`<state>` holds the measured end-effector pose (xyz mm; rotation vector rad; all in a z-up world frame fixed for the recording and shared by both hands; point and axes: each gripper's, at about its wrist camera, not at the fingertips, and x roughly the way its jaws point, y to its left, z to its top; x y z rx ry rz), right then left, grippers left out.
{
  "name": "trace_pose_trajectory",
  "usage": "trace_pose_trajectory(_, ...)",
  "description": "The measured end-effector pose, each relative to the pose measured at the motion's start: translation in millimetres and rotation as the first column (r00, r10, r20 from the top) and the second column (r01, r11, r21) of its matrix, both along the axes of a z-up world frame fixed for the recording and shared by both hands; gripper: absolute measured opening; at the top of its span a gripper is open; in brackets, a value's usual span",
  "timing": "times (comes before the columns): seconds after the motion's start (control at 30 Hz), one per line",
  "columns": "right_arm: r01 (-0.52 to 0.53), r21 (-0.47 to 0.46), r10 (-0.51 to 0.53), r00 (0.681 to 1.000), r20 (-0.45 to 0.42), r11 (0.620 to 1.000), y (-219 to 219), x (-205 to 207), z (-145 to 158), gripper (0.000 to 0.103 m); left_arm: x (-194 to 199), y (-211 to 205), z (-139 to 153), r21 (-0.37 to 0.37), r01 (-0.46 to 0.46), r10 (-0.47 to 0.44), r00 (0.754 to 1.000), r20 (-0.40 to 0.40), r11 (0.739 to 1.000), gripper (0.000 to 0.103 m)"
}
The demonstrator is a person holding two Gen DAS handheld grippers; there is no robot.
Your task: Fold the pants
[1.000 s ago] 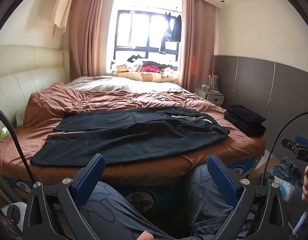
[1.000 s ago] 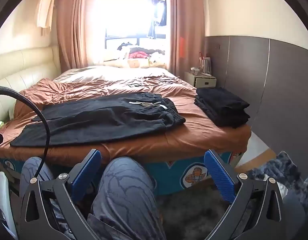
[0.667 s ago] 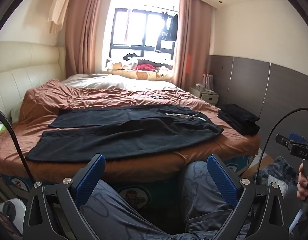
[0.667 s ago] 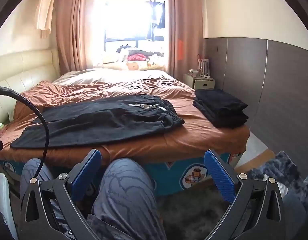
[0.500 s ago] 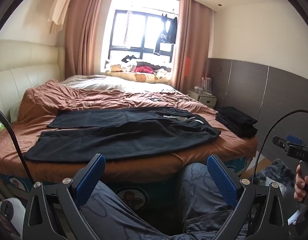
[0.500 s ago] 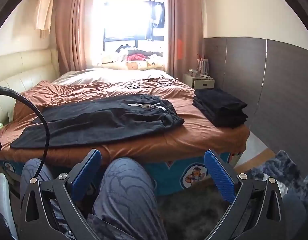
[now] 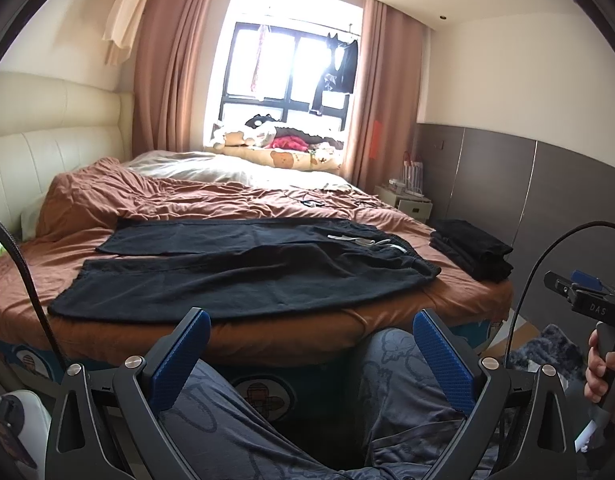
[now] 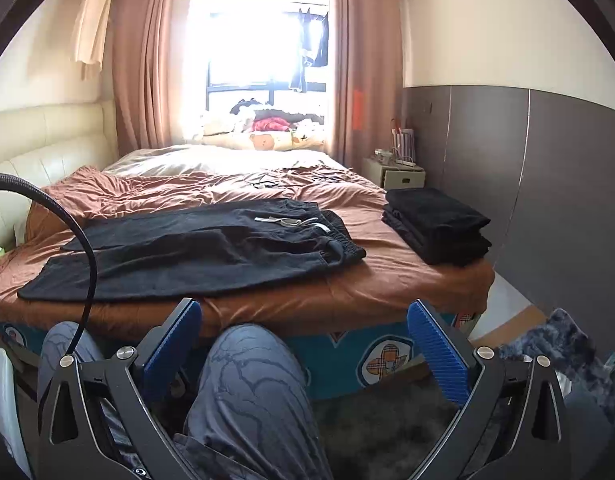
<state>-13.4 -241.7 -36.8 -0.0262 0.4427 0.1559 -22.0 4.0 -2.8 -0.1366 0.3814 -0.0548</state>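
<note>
Item 1: black pants, spread flat across the near part of the brown bedspread, legs running to the left, waistband with white drawstring to the right.

Item 2: stack of folded black garments, on the bed's right corner, well apart from the pants.

Item 3: left gripper, blue pads spread wide, holding nothing, hanging over the person's knees short of the bed edge.

Item 4: right gripper, fingers likewise wide apart and empty (over one knee, below mattress level).
</note>
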Motion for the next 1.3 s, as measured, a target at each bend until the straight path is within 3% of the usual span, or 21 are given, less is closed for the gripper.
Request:
trace_pose_trajectory(0.83, 0.009, -0.007, -0.009, 0.999, 0.045, 1.000, 0, -8, -4, 0.103, -8, 5, -2, -0.020, -0.006, 0.006, 1.000, 0.019, 1.000, 0.103)
trace_pose_trajectory(1.3, 0.007, 0.001, -0.007, 1.000, 0.028, 1.000, -1, -6, -11, 0.103, -10, 7, -2, -0.024, -0.009, 0.010, 1.000, 0.023, 1.000, 0.103)
